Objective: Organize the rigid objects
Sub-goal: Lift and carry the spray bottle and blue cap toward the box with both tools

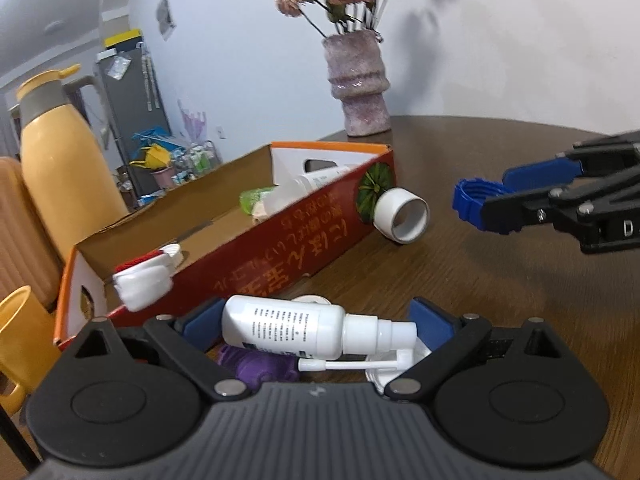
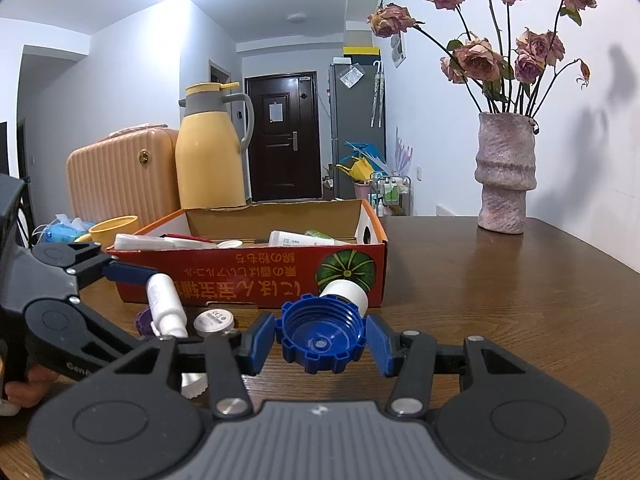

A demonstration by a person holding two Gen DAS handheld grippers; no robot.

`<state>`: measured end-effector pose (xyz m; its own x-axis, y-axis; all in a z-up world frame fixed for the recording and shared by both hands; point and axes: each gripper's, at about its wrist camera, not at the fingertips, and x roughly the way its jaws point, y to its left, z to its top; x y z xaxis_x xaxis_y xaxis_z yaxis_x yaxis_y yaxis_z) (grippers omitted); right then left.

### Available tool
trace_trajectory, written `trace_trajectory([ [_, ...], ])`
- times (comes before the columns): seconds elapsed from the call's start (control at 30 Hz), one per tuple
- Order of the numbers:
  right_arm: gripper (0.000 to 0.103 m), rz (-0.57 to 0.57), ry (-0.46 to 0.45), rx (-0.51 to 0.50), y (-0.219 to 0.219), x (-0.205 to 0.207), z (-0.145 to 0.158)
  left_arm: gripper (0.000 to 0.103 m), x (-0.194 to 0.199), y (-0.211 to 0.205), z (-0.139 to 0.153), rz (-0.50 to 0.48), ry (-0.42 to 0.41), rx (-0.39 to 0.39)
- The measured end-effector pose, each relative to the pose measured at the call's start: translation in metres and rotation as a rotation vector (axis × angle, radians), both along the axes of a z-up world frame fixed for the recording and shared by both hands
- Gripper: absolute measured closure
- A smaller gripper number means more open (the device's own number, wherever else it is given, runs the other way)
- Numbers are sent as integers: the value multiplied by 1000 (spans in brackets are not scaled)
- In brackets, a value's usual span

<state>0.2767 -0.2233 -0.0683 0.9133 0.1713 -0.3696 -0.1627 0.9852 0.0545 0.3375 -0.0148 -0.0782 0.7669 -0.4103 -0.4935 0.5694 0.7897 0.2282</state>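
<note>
Left gripper [image 1: 316,326] tilts down at the table [image 1: 500,280], jaws wide around a white spray bottle [image 1: 288,330]; right gripper [image 2: 320,340] clamps a blue cap [image 2: 322,334]

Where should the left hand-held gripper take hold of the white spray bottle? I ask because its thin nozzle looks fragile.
Grip the white spray bottle across its wide labelled body, not the neck or the thin nozzle. It lies on its side, crosswise between the left hand-held gripper pads, so the approach from the near side already suits; probably turn the pads to close across the round body, not end to end.
</note>
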Motion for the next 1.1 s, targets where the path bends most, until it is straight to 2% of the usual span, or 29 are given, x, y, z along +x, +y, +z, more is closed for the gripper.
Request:
trace_trajectory([
  [0.57, 53, 42, -24, -12, 5, 0, 7, 4, -27, 8, 27, 112, -47, -97],
  [1.1, 53, 86, -83, -27, 14, 19, 32, 4, -40, 20, 61, 261, -113, -222],
])
